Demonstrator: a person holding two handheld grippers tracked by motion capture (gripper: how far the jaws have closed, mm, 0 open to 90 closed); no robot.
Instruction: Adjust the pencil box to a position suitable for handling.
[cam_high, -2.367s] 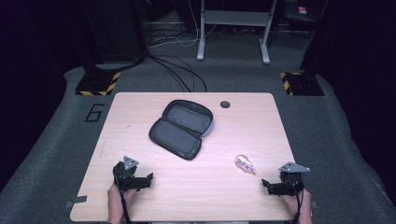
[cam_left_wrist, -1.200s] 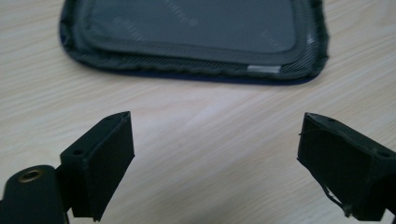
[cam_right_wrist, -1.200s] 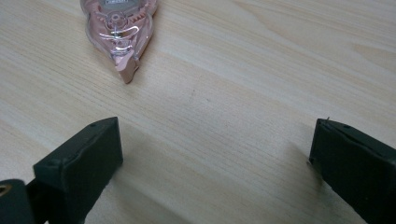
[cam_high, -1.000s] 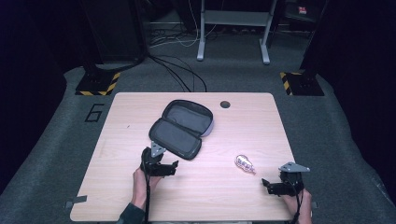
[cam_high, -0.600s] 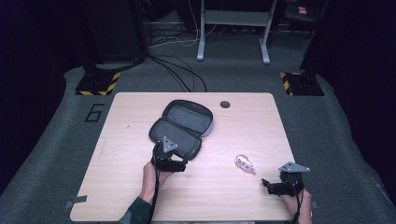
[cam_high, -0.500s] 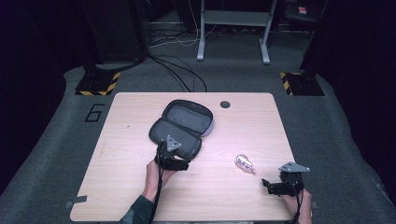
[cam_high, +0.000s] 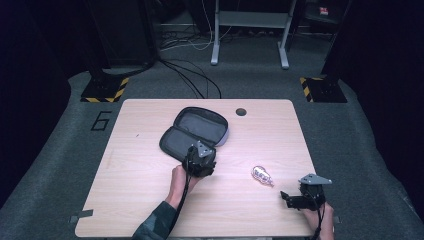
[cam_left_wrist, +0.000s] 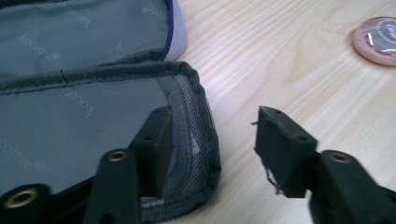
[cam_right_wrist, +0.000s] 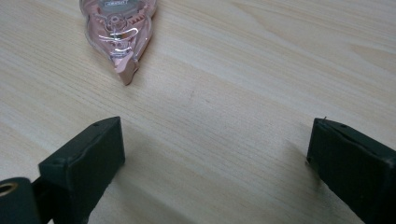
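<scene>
Black jaws of the left gripper (cam_left_wrist: 212, 154) are set astride the near rim of the open pencil case (cam_left_wrist: 84, 93): one jaw stands inside, against the grey lining, and the other outside, over bare wood. A clear gap is seen between the outer jaw and the mesh edge, so the rim is not yet pinched. These jaws have just been closing, from nearly full width to roughly half, with the rim between them. In the high view, the left gripper (cam_high: 200, 161) has been carried from the near left part of the desk (cam_high: 140, 165) up to the near end of the case (cam_high: 195, 132), which lies opened flat near the middle of the desk.

Jaws of the right gripper (cam_right_wrist: 212, 161) are held wide, with nothing between them but wood. A pink correction-tape dispenser (cam_right_wrist: 119, 28) lies just ahead of them, untouched; in the high view it is seen at (cam_high: 262, 175), between the two grippers. The right gripper (cam_high: 300, 197) has been kept at the near right corner throughout.

Judgement: the case is about to be gripped and steadied by its rim, most likely so that the dispenser can be picked up and placed inside; that pick is not yet begun
</scene>
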